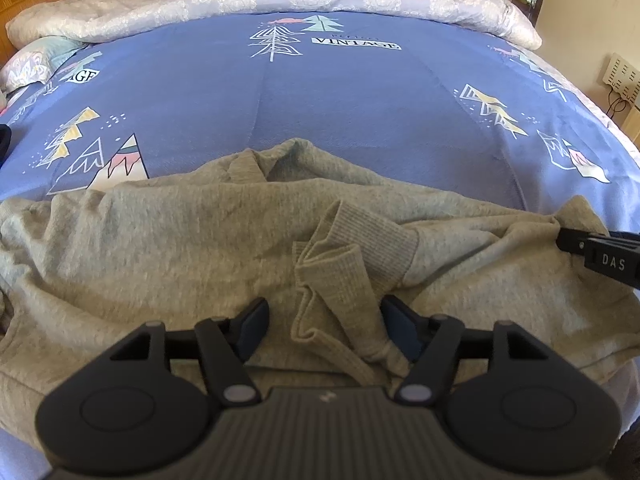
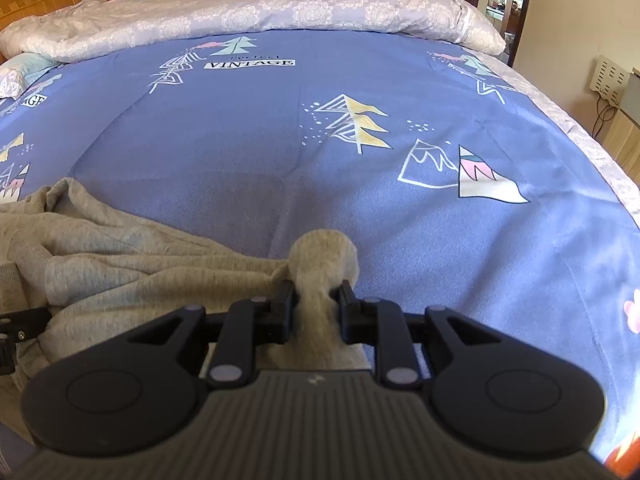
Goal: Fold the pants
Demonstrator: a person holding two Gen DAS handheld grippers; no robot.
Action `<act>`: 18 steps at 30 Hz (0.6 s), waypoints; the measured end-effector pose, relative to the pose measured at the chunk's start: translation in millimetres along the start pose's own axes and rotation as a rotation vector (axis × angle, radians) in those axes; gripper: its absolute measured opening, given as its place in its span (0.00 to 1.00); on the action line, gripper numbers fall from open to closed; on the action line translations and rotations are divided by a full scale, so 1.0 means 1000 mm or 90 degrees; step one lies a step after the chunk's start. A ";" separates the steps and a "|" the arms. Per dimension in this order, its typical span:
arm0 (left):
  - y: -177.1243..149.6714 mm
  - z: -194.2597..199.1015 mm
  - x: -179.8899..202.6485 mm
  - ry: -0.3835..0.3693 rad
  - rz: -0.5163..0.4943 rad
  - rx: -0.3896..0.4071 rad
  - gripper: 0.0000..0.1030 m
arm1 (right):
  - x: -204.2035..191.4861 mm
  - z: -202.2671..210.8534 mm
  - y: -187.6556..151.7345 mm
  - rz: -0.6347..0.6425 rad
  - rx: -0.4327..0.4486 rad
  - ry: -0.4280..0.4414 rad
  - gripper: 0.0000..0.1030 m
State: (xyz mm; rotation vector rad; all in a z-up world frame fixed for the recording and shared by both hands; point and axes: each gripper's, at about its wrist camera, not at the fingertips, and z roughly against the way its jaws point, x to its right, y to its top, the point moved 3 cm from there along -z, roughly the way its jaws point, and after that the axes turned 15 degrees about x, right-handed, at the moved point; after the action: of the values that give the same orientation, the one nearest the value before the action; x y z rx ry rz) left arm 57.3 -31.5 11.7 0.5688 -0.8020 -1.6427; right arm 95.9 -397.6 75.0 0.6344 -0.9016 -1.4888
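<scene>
Grey pants [image 1: 168,248] bunched in a wide heap on the near part of the blue bedsheet [image 1: 360,120]. Left gripper [image 1: 324,330] sits over the middle of the heap, jaws spread wide either side of a ribbed cuff [image 1: 340,280], not clamped. Right gripper [image 2: 318,304] at the heap's right end, jaws clenched on a pinch of pants fabric bulging past the fingertips. Pale quilt [image 2: 280,12] at the sheet's far edge

Crumpled grey knit pants [image 1: 168,248] cover the blue tree-print bedsheet [image 1: 340,104]; the black left gripper's [image 1: 324,320] spread fingers flank a ribbed cuff [image 1: 336,276].
</scene>
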 end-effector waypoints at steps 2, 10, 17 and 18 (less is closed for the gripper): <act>0.000 0.000 0.000 0.003 -0.003 -0.001 0.65 | -0.002 0.000 0.000 0.000 -0.001 -0.006 0.24; 0.000 0.001 0.004 0.020 -0.014 -0.003 0.68 | -0.011 -0.002 -0.001 0.041 0.002 -0.021 0.24; -0.001 0.000 0.005 0.039 -0.025 -0.003 0.75 | -0.011 -0.002 -0.001 0.046 0.004 -0.022 0.26; -0.001 0.000 0.005 0.039 -0.025 -0.004 0.75 | -0.011 -0.002 -0.001 0.046 0.004 -0.022 0.26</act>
State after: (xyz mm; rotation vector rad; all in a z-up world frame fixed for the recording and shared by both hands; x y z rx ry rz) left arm 55.4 -36.2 11.7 0.6309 -0.7453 -1.6551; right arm 98.1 -387.5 71.7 0.5761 -0.9476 -1.4364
